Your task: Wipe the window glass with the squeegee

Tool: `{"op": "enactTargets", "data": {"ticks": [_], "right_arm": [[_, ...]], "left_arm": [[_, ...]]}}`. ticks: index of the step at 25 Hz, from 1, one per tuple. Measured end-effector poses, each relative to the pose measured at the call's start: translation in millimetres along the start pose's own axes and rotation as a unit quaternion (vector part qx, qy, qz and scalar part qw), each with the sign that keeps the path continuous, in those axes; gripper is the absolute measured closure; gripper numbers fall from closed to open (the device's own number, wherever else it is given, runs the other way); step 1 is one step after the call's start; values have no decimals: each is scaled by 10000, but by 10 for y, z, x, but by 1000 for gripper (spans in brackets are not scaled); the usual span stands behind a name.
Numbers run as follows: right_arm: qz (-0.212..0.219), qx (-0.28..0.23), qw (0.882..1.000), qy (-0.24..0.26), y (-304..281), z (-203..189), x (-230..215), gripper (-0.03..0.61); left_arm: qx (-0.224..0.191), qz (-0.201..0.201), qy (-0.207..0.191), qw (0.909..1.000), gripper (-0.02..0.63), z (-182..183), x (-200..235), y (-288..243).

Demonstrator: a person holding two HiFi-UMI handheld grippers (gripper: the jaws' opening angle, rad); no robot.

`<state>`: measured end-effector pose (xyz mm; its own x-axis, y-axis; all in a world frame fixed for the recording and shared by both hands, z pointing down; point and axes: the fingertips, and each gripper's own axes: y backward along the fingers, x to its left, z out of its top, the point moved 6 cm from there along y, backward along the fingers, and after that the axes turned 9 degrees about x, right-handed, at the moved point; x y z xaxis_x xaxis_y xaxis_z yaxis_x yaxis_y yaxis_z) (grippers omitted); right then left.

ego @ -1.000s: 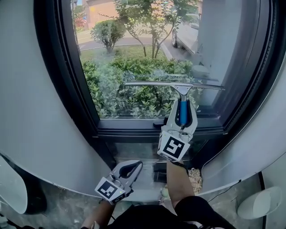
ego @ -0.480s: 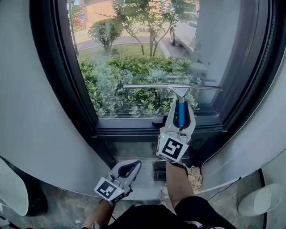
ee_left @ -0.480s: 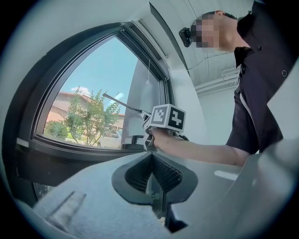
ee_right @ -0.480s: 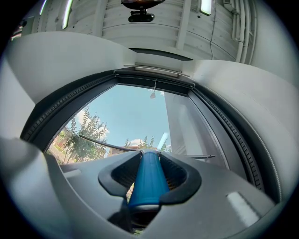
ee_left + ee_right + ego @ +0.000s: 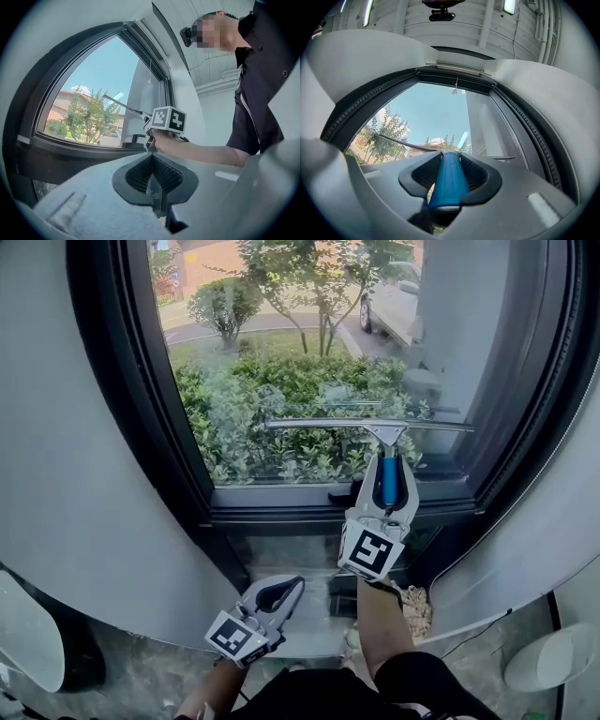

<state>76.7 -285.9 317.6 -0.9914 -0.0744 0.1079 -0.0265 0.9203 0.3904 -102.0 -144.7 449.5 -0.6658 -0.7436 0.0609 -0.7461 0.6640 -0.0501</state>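
Observation:
The squeegee (image 5: 382, 448) has a blue handle (image 5: 449, 178) and a long metal blade (image 5: 367, 425) lying level against the lower part of the window glass (image 5: 309, 343). My right gripper (image 5: 385, 480) is shut on the blue handle, just above the dark window sill. In the left gripper view the blade (image 5: 124, 106) slants up to the left from the right gripper's marker cube (image 5: 168, 119). My left gripper (image 5: 279, 592) hangs low at the lower left, below the sill, shut with nothing between its jaws (image 5: 154, 176).
A thick dark window frame (image 5: 141, 399) curves around the glass, with grey wall panels (image 5: 66, 502) on both sides. Bushes, trees and a parked car show outside. A bundle of cloth (image 5: 415, 601) lies on the floor by my right forearm.
The right gripper and squeegee have come down the glass a little, the blade now nearer the sill. The left gripper has barely shifted.

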Motion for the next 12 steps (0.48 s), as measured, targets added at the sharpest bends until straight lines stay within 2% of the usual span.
{"op": "enactTargets", "data": {"ticks": [12], "right_arm": [[1, 147, 9998, 92, 63, -140, 32, 442]], "left_arm": [[-24, -61, 24, 10000, 615, -51, 45, 9]]}}
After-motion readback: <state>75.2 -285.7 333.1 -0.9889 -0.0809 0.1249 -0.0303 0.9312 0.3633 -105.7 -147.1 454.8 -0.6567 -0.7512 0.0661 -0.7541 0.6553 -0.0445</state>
